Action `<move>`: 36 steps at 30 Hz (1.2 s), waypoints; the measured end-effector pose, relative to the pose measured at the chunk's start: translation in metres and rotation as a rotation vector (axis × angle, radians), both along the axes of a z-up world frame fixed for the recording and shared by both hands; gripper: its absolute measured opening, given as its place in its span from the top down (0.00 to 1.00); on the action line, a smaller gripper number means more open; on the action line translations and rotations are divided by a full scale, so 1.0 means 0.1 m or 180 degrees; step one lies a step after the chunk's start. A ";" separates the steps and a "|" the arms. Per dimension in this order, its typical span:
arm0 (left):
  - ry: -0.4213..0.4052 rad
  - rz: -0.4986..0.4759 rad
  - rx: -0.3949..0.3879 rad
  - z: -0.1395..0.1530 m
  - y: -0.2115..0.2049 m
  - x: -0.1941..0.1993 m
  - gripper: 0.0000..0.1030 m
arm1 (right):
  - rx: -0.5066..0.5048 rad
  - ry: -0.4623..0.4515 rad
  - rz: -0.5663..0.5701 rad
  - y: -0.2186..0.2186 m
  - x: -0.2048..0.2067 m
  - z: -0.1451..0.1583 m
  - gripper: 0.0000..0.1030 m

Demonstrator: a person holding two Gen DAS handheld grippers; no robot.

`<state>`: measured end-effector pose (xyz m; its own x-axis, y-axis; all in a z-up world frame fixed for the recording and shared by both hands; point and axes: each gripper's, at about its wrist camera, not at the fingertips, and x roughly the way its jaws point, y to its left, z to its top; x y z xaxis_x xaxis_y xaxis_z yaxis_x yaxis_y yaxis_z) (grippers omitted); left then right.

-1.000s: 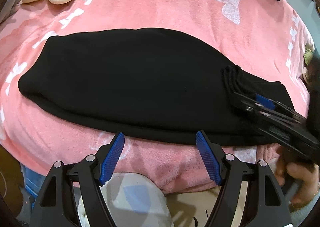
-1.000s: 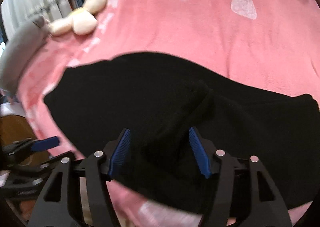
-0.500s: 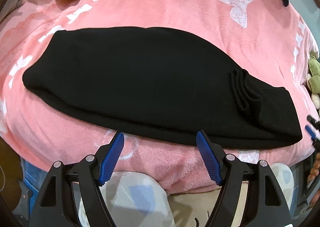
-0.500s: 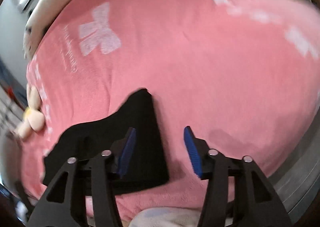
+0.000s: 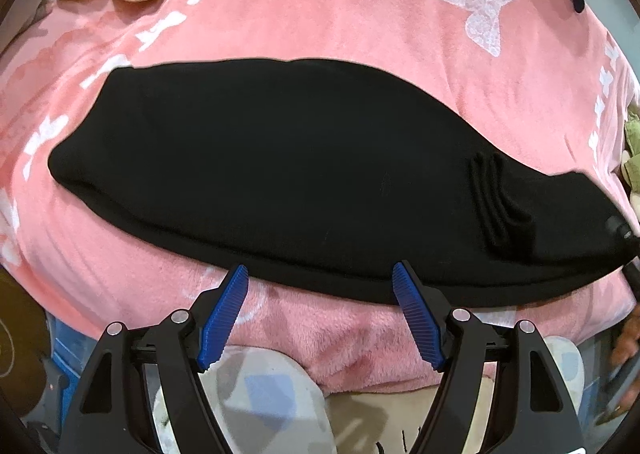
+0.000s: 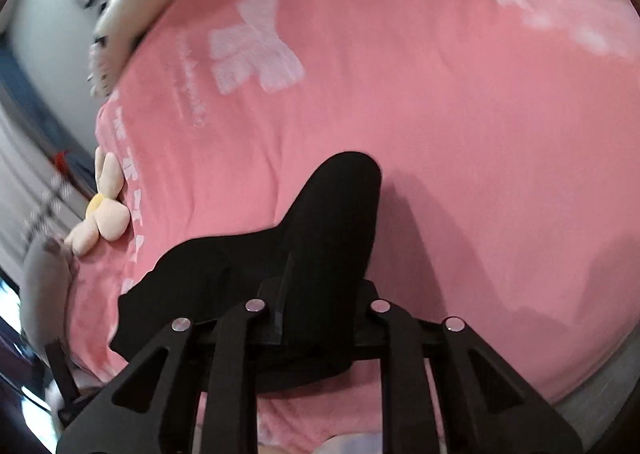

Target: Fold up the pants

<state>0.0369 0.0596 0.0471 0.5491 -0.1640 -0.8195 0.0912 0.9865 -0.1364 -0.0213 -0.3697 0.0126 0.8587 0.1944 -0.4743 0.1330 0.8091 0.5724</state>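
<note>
Black knit, soft and limp: pants (image 5: 280,158) laid flat on the pink blanket (image 5: 320,14) of the bed, already doubled leg on leg by the look of it. Long axis across the left wrist view, one rounded end off to the left, the other tapering to the far right edge. Ribbed gathers near that right end; waist or hem, hard to tell.

Right gripper (image 6: 320,286): fingers just been closing, now clamped on that right end, cloth between them and standing up in a ridge ahead of the camera. Left gripper (image 5: 320,274): fingers (image 5: 224,310) spread wide, gripping nothing, poised just off the near long edge about midway along, over the blanket's front fall.

Probably the start of the crosswise fold, end over end. To do it well:
- Check that the pinch takes every layer, not just the top one; otherwise likely to peel apart on the lift.
- Lift only enough to clear the lower layer, then carry the end along the long axis toward the left end, without drifting toward or away from the near edge.
- Bring the left fingers down on the near edge at the intended crease, to stop the plush blanket dragging the lower half along.
- Lay the end down square on the other end, edges matched, before letting go.
</note>
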 end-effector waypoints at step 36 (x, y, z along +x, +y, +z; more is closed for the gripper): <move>0.0041 0.0350 -0.0026 -0.11 0.56 0.17 0.26 | -0.0803 0.0087 0.1368 2.27 0.99 -0.01 0.62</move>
